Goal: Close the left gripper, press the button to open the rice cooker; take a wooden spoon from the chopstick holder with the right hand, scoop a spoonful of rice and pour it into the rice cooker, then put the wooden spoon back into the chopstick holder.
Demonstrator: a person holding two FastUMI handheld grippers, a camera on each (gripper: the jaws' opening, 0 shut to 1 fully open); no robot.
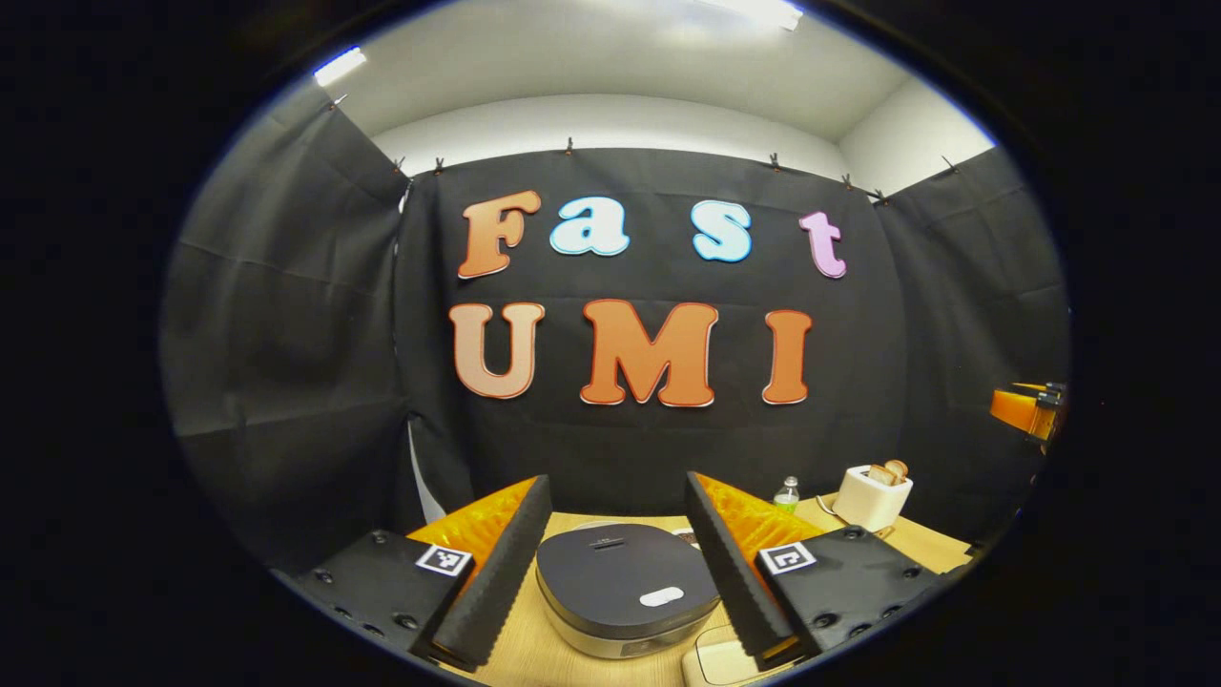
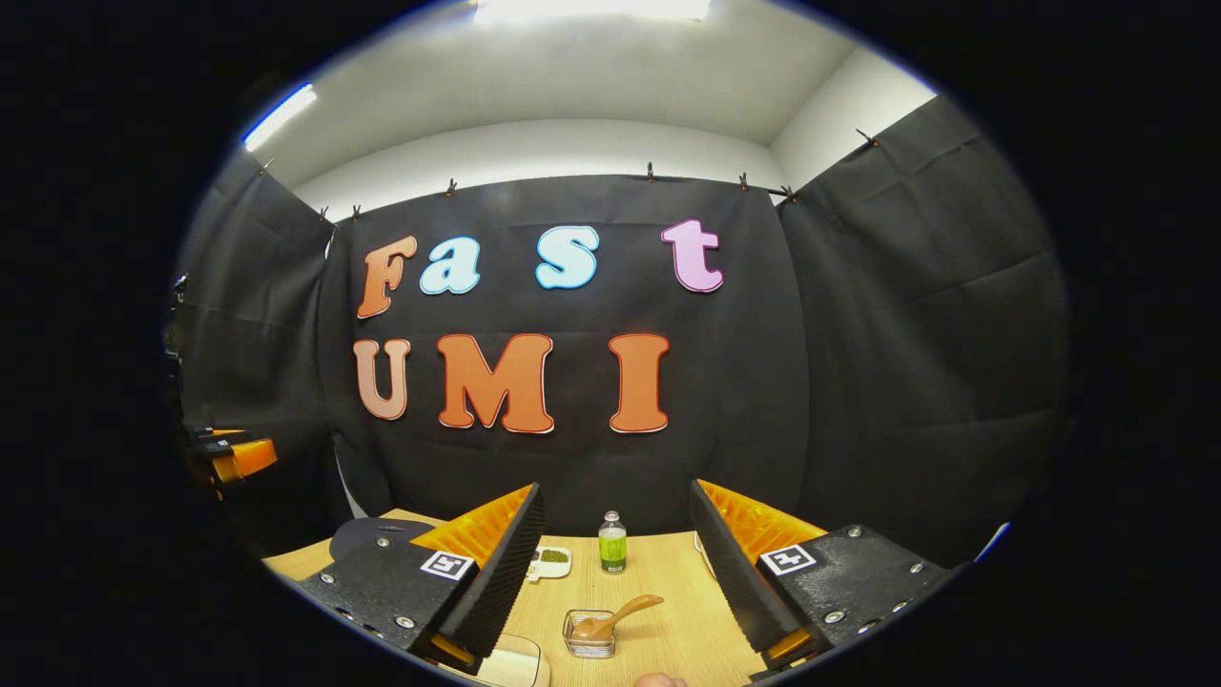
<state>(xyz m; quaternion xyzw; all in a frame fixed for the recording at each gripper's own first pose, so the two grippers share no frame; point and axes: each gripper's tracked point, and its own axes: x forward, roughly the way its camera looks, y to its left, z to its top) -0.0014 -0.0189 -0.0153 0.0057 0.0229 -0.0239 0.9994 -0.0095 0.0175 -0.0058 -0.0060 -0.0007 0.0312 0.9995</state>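
opening step pending: left tool [image 1: 618, 563] hovering spread above dark round lidded rice cooker [image 1: 625, 590] on tabletop [image 1: 534, 649]; needing closing, then pressing white oval button [image 1: 661, 597]. right tool [image 2: 618, 572] spread, facing wooden spoon [image 2: 615, 615] in clear holder [image 2: 589, 634].

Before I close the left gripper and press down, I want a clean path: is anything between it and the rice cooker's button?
Nothing visible. The left gripper is open, and the rice cooker sits between its fingers with the white button on its closed lid uncovered.
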